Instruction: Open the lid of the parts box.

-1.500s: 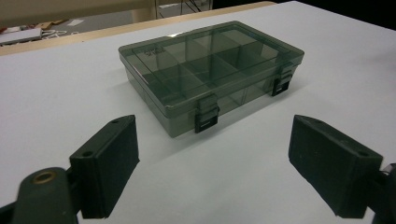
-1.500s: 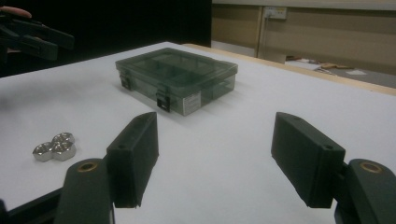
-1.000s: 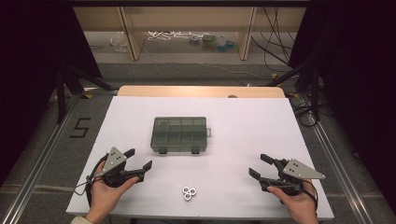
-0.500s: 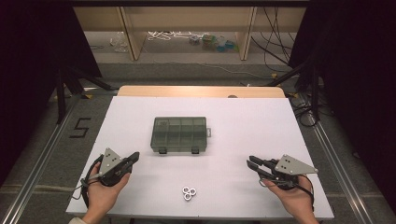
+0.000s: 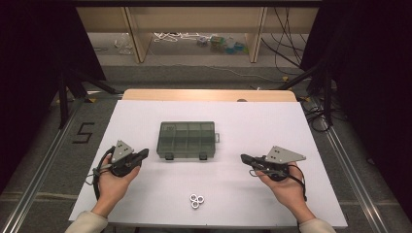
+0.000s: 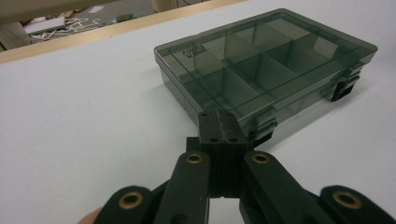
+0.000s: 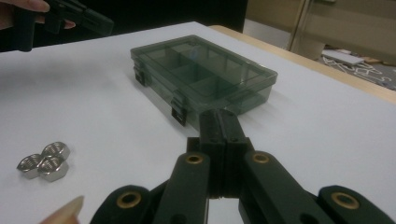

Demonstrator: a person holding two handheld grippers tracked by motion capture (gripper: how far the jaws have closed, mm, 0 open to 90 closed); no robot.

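Note:
A smoky clear compartment box point(image 5: 187, 140) with its lid closed and two black latches lies mid-table, also seen as the box point(image 6: 266, 60) and the box point(image 7: 205, 70). Three metal nuts point(image 5: 196, 200) sit in a cluster near the front edge, the nuts point(image 7: 44, 160) also at the right gripper view's left. My left gripper point(image 5: 144, 154) is shut with nothing in it, pointing at the box's left front corner, its jaws having just closed. My right gripper point(image 5: 244, 158) is shut and empty too, right of the box, jaws just closed. Their tips appear as left gripper point(image 6: 220, 126) and right gripper point(image 7: 219, 125).
The white table top point(image 5: 252, 121) has a wooden strip point(image 5: 209, 94) along its far edge. Beyond it stands a low shelf with cables and small items point(image 5: 214, 41). Dark curtains flank both sides. A floor mark "5" point(image 5: 83, 132) lies left.
Both grippers went from open to shut with nothing between the jaws. The right hand shifted left toward the box; the left hand moved a little toward it as well.

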